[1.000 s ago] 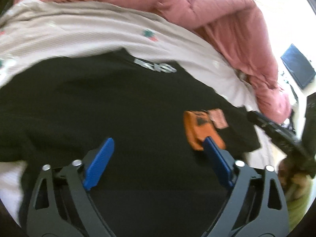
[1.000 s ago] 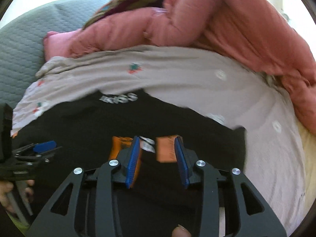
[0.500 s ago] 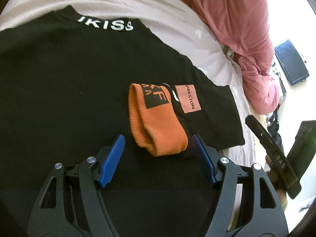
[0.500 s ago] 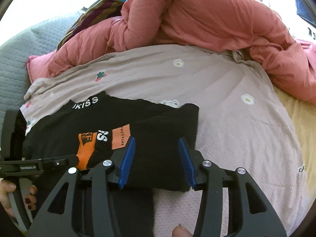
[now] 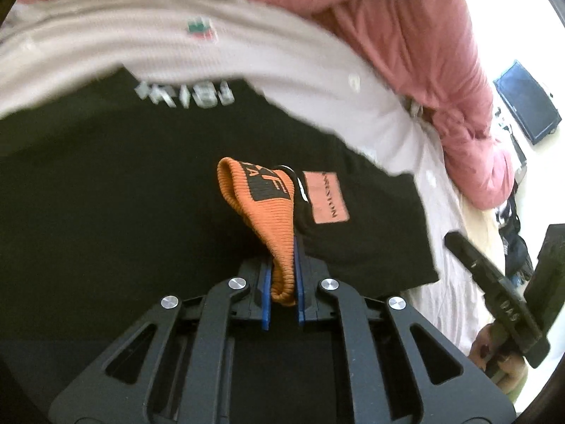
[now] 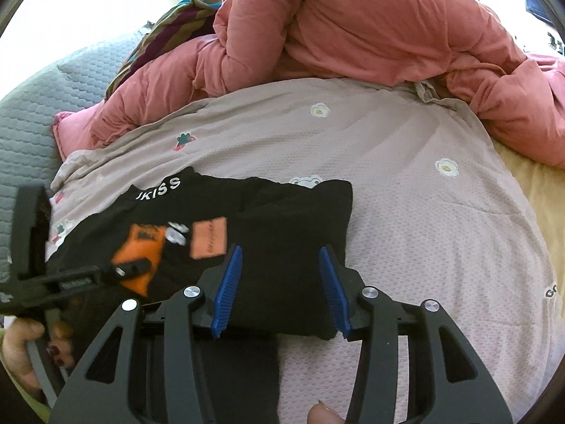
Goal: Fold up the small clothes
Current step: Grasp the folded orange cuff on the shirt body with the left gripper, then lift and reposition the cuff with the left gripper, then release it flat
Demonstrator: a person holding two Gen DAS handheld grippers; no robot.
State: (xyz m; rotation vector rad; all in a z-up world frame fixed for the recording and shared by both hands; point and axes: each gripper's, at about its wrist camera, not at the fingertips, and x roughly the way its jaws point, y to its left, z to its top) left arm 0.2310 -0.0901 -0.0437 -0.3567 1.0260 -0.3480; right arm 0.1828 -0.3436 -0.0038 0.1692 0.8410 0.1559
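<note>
A black garment (image 5: 123,194) with white lettering at its collar lies spread on the bed. Its orange ribbed cuff (image 5: 272,219) is pinched between the blue pads of my left gripper (image 5: 282,282), which is shut on it and lifts it slightly off the black cloth. A pink patch (image 5: 326,199) sits just right of the cuff. In the right wrist view, my right gripper (image 6: 279,275) stands open over the right part of the black garment (image 6: 282,219), its pads not pressing the cloth. There the left gripper (image 6: 116,270) shows at the orange cuff (image 6: 141,247), held by a hand.
The garment rests on a pale flowered sheet (image 6: 423,229). A bulky pink duvet (image 6: 353,28) is heaped along the far side, with a striped cloth (image 6: 169,24) and a grey quilted surface (image 6: 31,106) at the left. A dark flat screen (image 5: 526,102) lies beyond the bed.
My left gripper moved in over the orange cuff and closed on it. My right gripper let the cuff go, widened slightly and drew off to the right over the black cloth.
</note>
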